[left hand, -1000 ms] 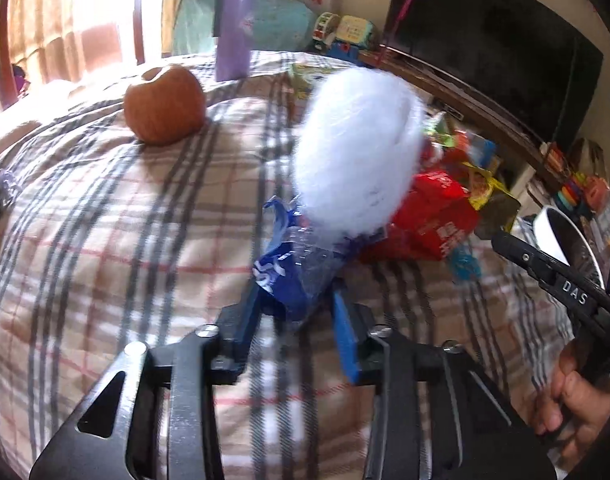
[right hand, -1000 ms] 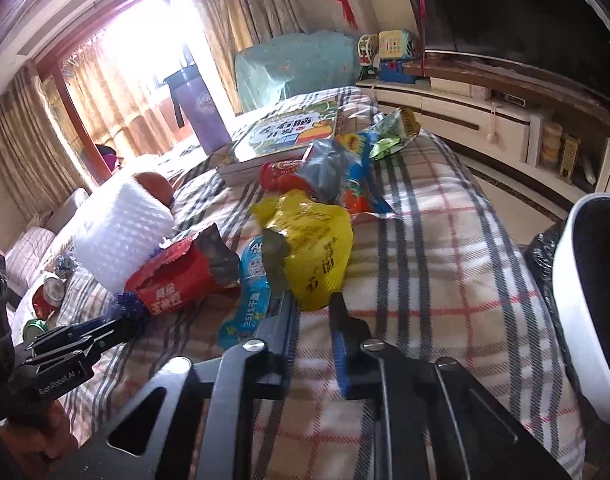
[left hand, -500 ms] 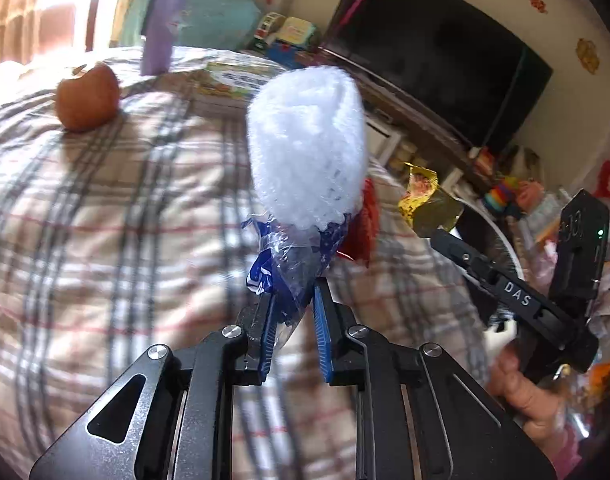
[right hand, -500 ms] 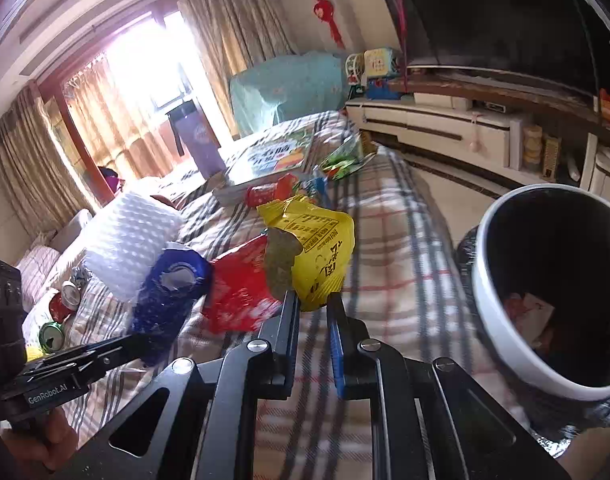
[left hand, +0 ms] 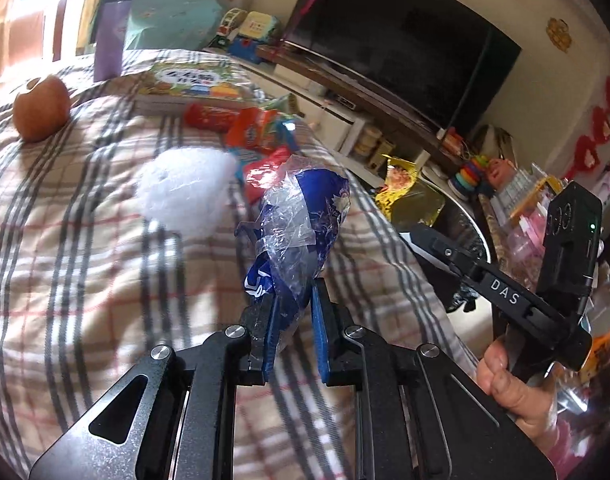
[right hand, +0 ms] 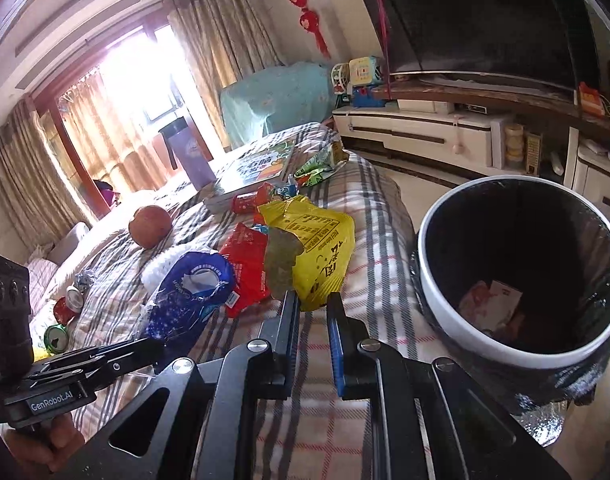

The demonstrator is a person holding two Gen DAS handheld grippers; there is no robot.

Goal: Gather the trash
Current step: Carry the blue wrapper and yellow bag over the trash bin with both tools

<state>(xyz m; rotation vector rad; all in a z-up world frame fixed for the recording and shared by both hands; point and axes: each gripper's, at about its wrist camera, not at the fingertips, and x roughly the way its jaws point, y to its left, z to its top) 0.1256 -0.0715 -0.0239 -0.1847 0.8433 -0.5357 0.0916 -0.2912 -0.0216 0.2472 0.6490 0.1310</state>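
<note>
My left gripper (left hand: 293, 294) is shut on a crumpled blue and clear plastic wrapper (left hand: 305, 224), held up above the plaid bedspread (left hand: 85, 272). The right wrist view shows that wrapper (right hand: 189, 296) hanging at the left. My right gripper (right hand: 309, 300) is shut on a yellow snack bag (right hand: 321, 248), lifted beside the white-rimmed trash bin (right hand: 425, 280) lined with a black bag, with some paper at its bottom. In the left wrist view the right gripper (left hand: 425, 236) and its yellow bag (left hand: 405, 184) are at the right. A white foam piece (left hand: 185, 188) and a red wrapper (right hand: 245, 264) lie on the bed.
An apple (left hand: 41, 108), a purple bottle (left hand: 111, 32), a picture book (left hand: 189, 84) and more snack wrappers (left hand: 261, 132) sit further up the bed. Crushed cans (right hand: 65, 312) lie at the bed's left side. A TV and low cabinet (right hand: 445, 136) stand beyond the bin.
The left jaws closed on the blue wrapper and lifted it off the bed, leaving the white foam behind. Both grippers rose and swung right; the bin now fills more of the right view.
</note>
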